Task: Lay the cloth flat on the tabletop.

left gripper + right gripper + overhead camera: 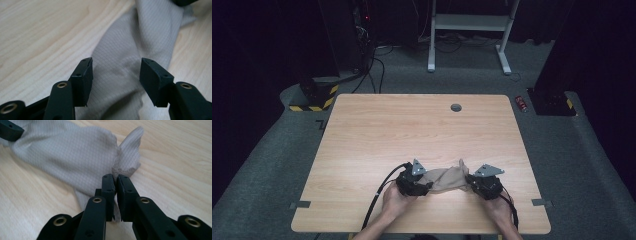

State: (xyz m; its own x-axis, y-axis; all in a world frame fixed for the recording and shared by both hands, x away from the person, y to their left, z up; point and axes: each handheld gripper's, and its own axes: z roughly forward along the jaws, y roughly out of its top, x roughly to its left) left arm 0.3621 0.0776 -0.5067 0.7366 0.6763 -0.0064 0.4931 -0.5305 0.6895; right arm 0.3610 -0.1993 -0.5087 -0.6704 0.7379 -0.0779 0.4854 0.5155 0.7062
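- The beige cloth (447, 178) is laid on the wooden table (412, 130), near its front edge, stretched between the two grippers.
- The right gripper (115, 182) is clamped on a bunched edge of the cloth; the fabric is pinched between its pads.
- The left gripper (116, 72) is held with its jaws apart; the cloth lies between and beneath them, and no pressing of the pads on it is seen.

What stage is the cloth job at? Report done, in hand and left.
Done: the right gripper is shut on a bunched edge of the beige cloth.
In hand: the left gripper stands open with cloth between its jaws.
Left: probably closing it; the cloth lies crumpled on the table.
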